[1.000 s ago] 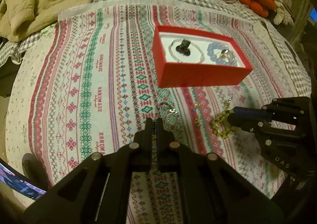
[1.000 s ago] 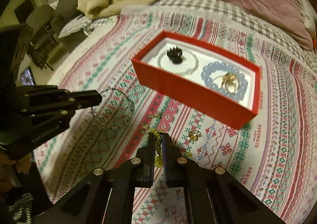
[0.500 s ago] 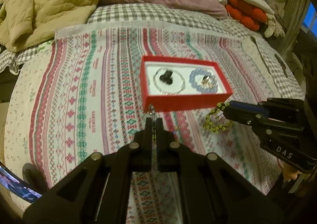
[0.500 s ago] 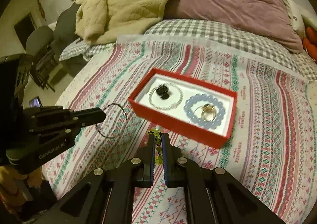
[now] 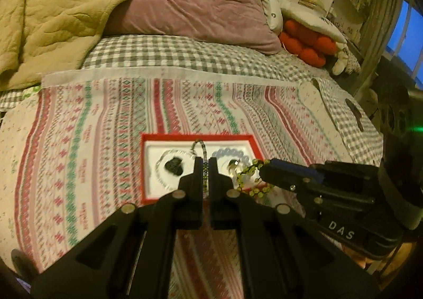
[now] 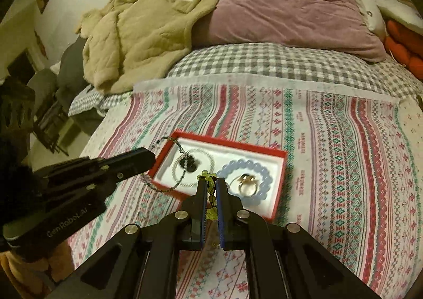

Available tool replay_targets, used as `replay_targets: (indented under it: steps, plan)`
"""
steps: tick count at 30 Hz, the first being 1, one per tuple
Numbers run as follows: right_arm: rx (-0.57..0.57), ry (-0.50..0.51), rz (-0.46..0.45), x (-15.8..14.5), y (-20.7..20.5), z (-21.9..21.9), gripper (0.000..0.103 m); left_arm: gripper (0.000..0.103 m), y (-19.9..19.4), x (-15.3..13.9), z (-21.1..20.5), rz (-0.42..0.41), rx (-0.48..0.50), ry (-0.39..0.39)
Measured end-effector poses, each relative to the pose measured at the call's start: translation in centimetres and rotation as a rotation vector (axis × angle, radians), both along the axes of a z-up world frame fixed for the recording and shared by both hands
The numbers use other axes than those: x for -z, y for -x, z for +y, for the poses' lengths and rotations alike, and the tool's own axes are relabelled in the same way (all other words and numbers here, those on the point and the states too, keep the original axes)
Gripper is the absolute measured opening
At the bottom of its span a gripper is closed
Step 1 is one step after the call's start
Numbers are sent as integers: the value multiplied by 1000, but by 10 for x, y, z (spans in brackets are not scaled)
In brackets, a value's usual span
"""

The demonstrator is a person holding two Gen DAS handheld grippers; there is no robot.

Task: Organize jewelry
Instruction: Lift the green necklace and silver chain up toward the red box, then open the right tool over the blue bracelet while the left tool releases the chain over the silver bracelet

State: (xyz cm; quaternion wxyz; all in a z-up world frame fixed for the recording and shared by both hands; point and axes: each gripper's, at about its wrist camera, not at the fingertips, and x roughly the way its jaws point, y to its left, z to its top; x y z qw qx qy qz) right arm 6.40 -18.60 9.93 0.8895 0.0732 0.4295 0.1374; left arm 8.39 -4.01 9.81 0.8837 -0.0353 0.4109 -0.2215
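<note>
Inside box: red cardboard box with white lining (image 6: 275, 202) holds a clear bead bracelet (image 6: 208, 157) around a black piece (image 6: 188, 163), and a blue bead bracelet (image 6: 260, 169) around a gold ring (image 6: 247, 184).
Left gripper (image 5: 206, 163): clamped on a thin dark bead bracelet (image 6: 169, 141), above the box.
Right gripper (image 6: 210, 184): clamped on a yellow-green bead bracelet (image 5: 248, 171), above the box.
Surface: striped patterned cloth (image 6: 343, 156) on a checked bed.

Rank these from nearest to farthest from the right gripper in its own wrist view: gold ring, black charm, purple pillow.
1. Gold ring, just right of the right gripper, inside the blue bead bracelet.
2. Black charm, up-left in the red box.
3. Purple pillow, far back at the bedhead.
</note>
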Motion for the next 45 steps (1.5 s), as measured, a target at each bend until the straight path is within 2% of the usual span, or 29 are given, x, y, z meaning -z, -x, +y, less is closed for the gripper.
replay_targets:
  steps: [7,14,22,33,36,38,42,45]
  plan:
    - [53,-35,3,6,-18,-16,7,4,-26,21,0,11,-23,22]
    - [50,-35,33,19,-28,-14,7,4,-43,45,15,57,-96,-16]
    - [22,-51,51,29,-35,-5,7,4,-46,55,19,70,-124,-91]
    - [43,-23,71,40,-41,-7,7,4,-42,51,17,58,-113,-120]
    - [61,13,67,42,-44,-10,8,11,-39,49,17,59,-113,-125]
    - [73,27,70,43,-45,-12,13,18,-38,48,17,58,-114,-130]
    - [65,44,72,39,-42,-13,17,28,-33,45,17,53,-112,-138]
    - [58,47,72,36,-37,-15,17,43,-30,43,19,55,-106,-142]
